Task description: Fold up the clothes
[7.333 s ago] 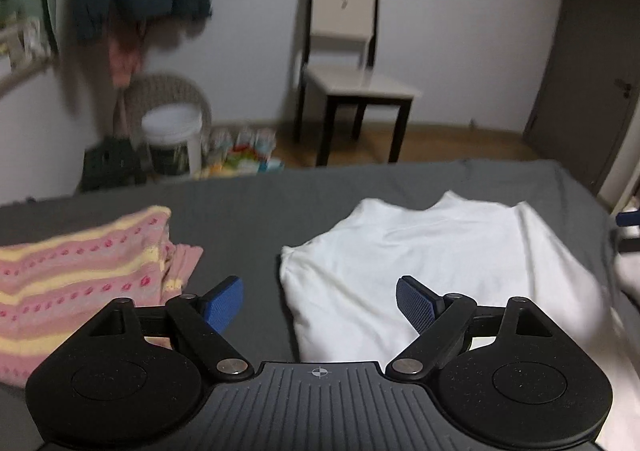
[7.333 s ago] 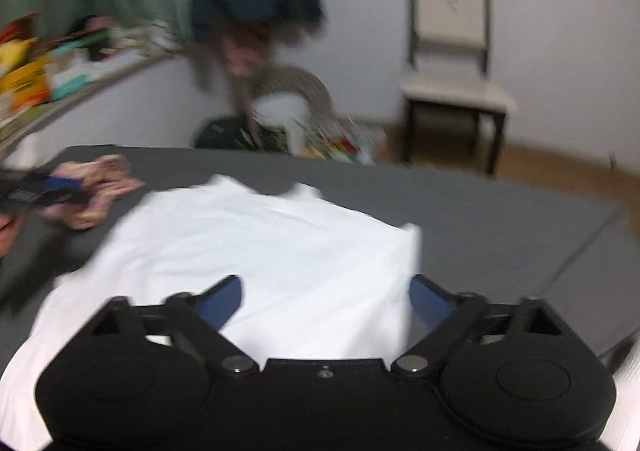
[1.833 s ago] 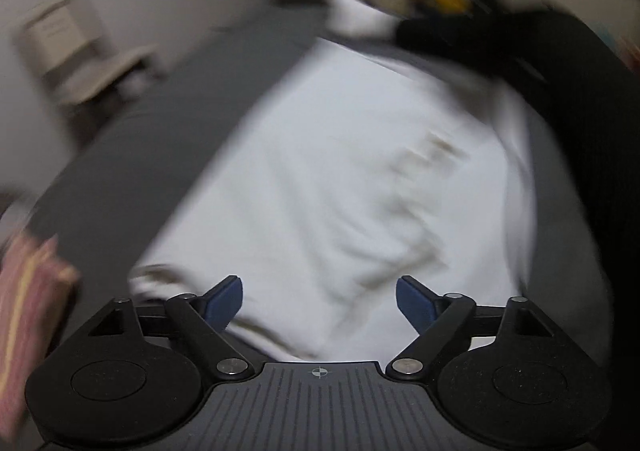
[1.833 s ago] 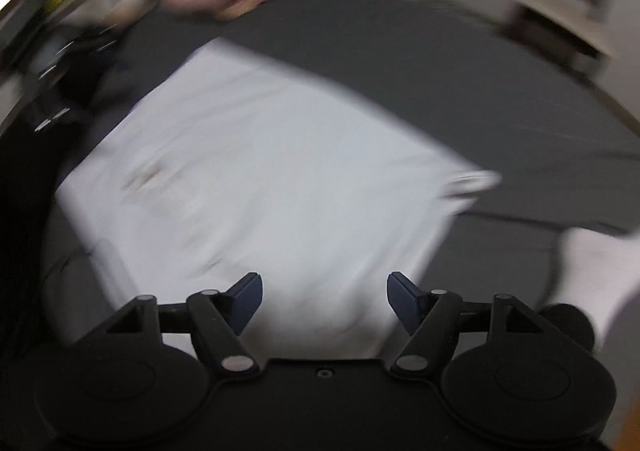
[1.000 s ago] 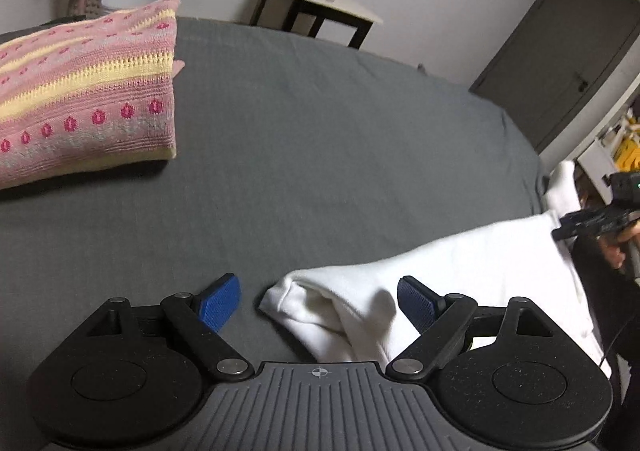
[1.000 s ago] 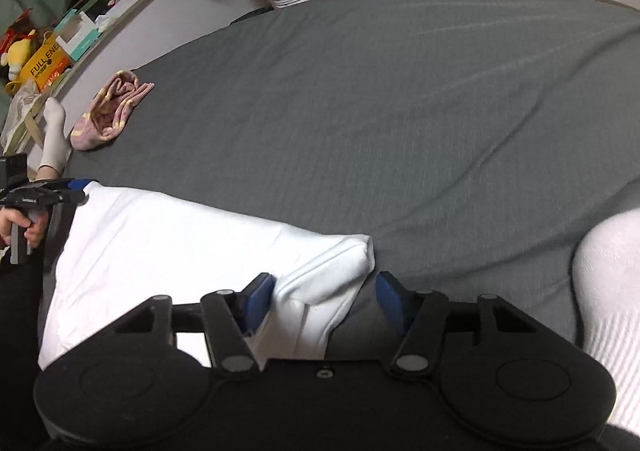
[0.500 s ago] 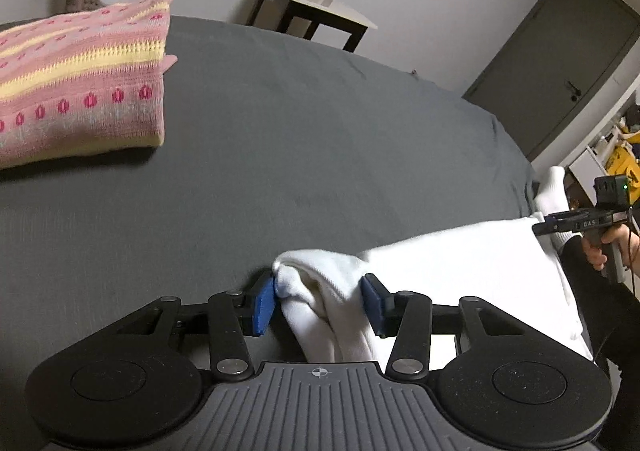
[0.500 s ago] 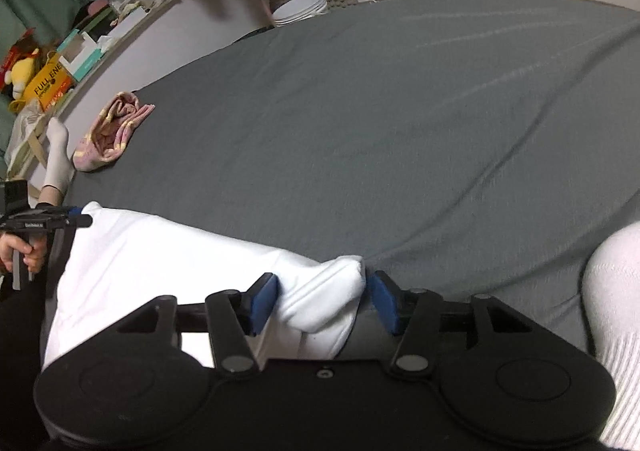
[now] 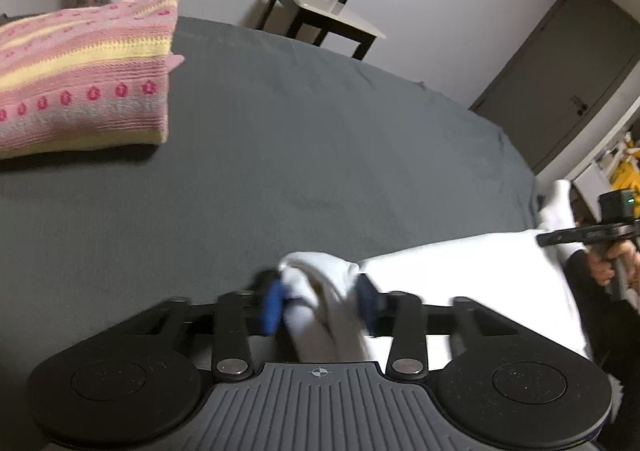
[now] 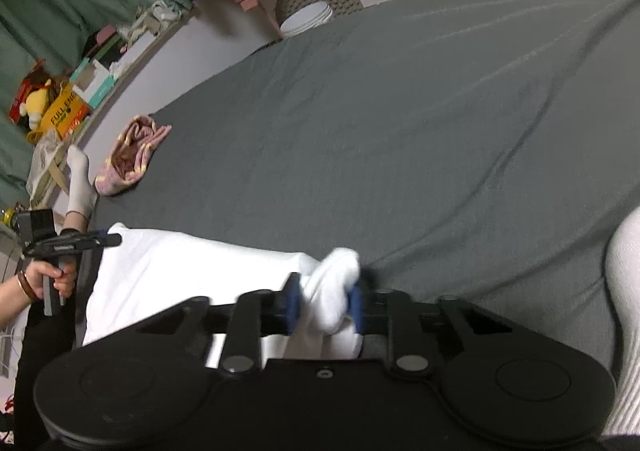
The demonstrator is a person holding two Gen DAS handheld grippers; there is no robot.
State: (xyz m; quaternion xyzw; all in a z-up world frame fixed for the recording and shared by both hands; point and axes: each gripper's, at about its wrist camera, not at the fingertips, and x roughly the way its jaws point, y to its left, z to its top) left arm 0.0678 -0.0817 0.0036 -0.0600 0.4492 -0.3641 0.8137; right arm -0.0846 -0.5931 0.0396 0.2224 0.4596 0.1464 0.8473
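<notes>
A white shirt lies along the near edge of the grey bed. My left gripper is shut on a bunched corner of it, cloth squeezed between the blue pads. In the right wrist view the same white shirt stretches leftward, and my right gripper is shut on its other bunched corner. Each view shows the opposite gripper held in a hand at the shirt's far end: the right gripper and the left gripper.
A folded pink and yellow striped knit lies at the bed's far left. A chair stands beyond the bed, a dark door to the right. A white-socked foot and a cluttered shelf sit by the bed's left side.
Both grippers closed from open onto the shirt's bunched corners over the last second. Earlier the shirt lay spread flat on the bed.
</notes>
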